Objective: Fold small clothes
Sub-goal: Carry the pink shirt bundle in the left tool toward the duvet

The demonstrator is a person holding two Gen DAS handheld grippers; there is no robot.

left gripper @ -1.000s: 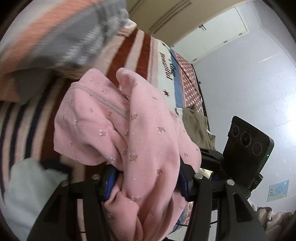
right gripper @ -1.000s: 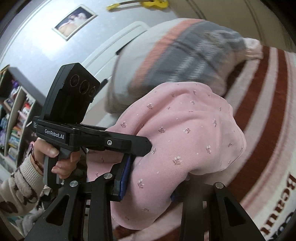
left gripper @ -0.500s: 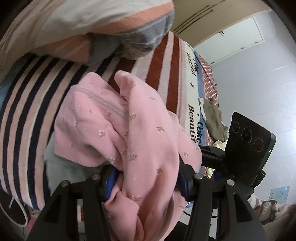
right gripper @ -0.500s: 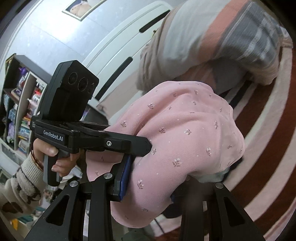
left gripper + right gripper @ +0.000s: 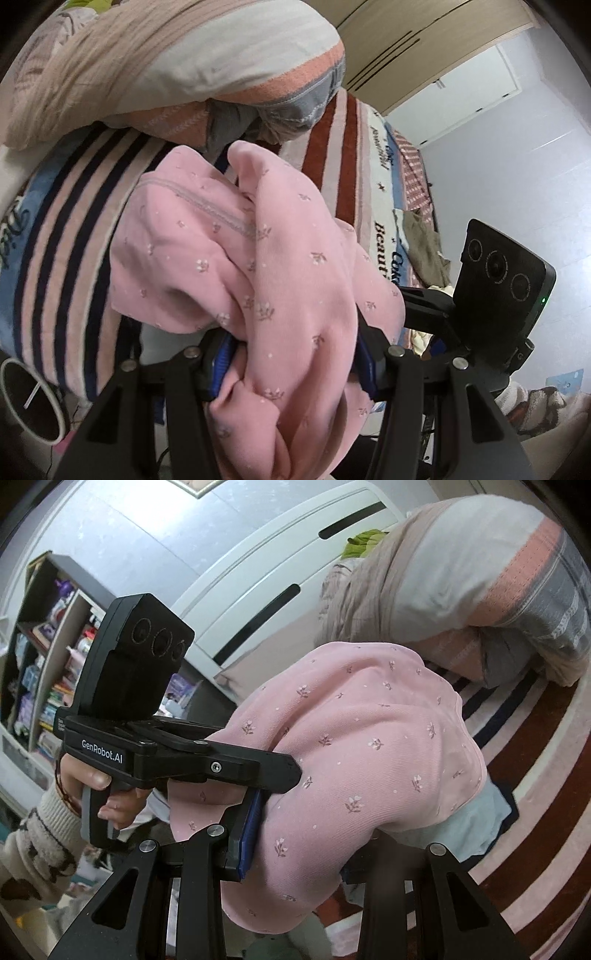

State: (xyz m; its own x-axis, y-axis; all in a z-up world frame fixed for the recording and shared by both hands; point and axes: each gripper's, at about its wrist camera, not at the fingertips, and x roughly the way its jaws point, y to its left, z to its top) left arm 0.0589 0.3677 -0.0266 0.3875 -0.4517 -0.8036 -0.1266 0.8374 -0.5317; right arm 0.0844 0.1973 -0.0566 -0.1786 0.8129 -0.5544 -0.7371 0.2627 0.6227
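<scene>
Both tools, left tool (image 5: 291, 360) and right tool (image 5: 325, 834), are clamped on the bunched pink floral cotton garment (image 5: 258, 266), carried above the striped bed blanket (image 5: 70, 221); the thick bundle could slip from either and unfold.

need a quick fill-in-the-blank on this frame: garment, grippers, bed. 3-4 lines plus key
1. Both the left gripper and the right gripper are shut on one ____ garment with a small flower print.
2. The bed cover below the garment has a ____ pattern.
3. In the right wrist view, the hand on the left gripper's handle wears a knit ____ at the wrist.
4. A light ____ cloth shows under the garment.

Missing words: pink; striped; sleeve; blue
</scene>
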